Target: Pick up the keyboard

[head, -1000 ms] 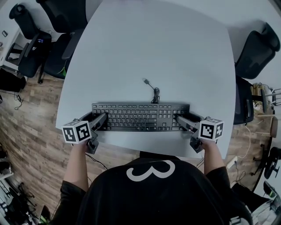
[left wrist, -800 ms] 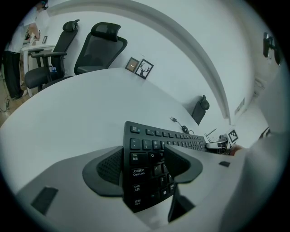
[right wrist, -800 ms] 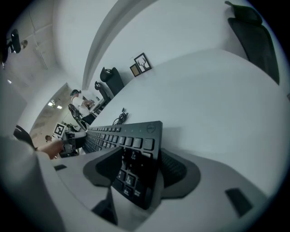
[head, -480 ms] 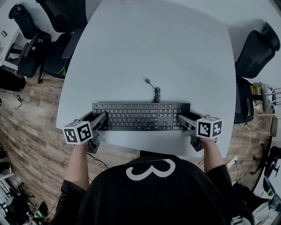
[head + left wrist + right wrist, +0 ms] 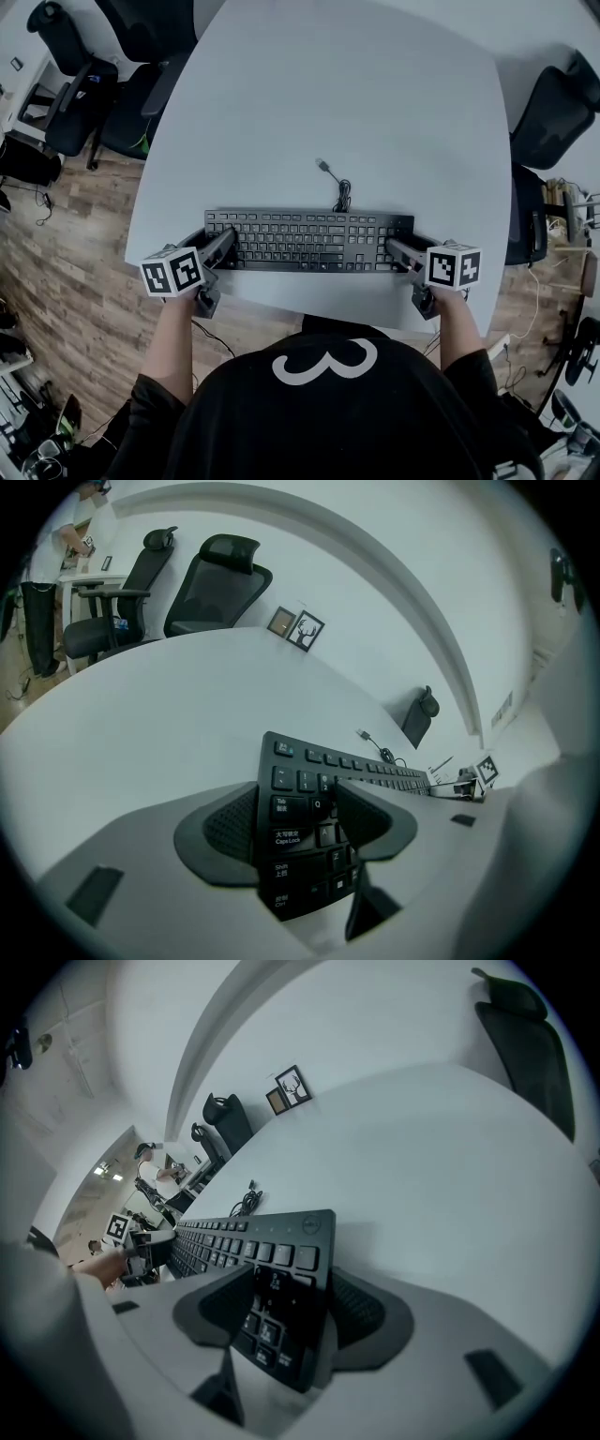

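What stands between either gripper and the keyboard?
Nothing visible. The left gripper and the right gripper each already have one end of the keyboard between their jaws, which have just been closing on it.

one keyboard (image 5: 309,242), two hand-held grippers (image 5: 221,247) (image 5: 399,251), one table (image 5: 347,103)

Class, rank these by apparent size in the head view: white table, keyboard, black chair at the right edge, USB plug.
1. white table
2. keyboard
3. black chair, partly cut off by the frame
4. USB plug, by far the smallest
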